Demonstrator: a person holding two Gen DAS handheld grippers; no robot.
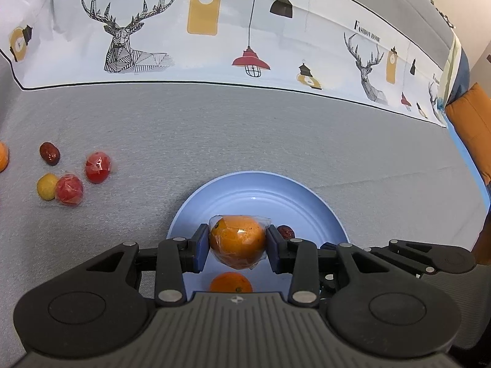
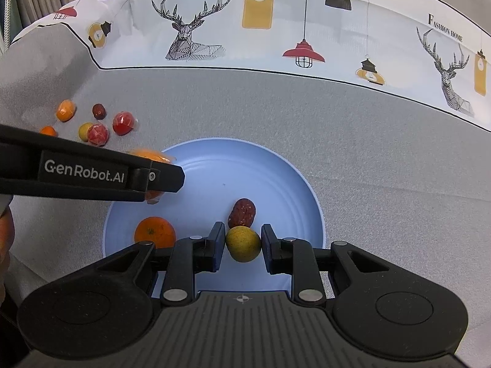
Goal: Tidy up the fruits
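A grey fabric-covered counter (image 2: 353, 141), backed by a white cloth printed with deer and lamps (image 2: 276, 24), carries everything. Just ahead of both sets of jaws lies the round pale-blue ridged plate (image 2: 276, 178), evidently the place where the fruit is being gathered.

The left gripper (image 1: 237, 242) has its jaws closed on a plastic-wrapped orange (image 1: 237, 240), pads pressed to its two sides, and holds it raised above the plate's near half; it is probably being carried in to be set down. Below those jaws an unwrapped orange (image 1: 231, 282) already rests on the plate.

The right gripper (image 2: 242, 243) has narrow jaws flanking a small yellow-green round fruit (image 2: 243, 243) over the plate's near edge. The pads look to be touching it, though whether they press it or have let go I cannot tell for certain. Just beyond those jaws lies a dark red wrinkled date (image 2: 242, 213), on the plate.

Far to the left of both jaws, loose fruit (image 2: 92, 122) waits on the counter: two wrapped red ones, a yellow one, a dark date and small oranges, seemingly still to be collected.
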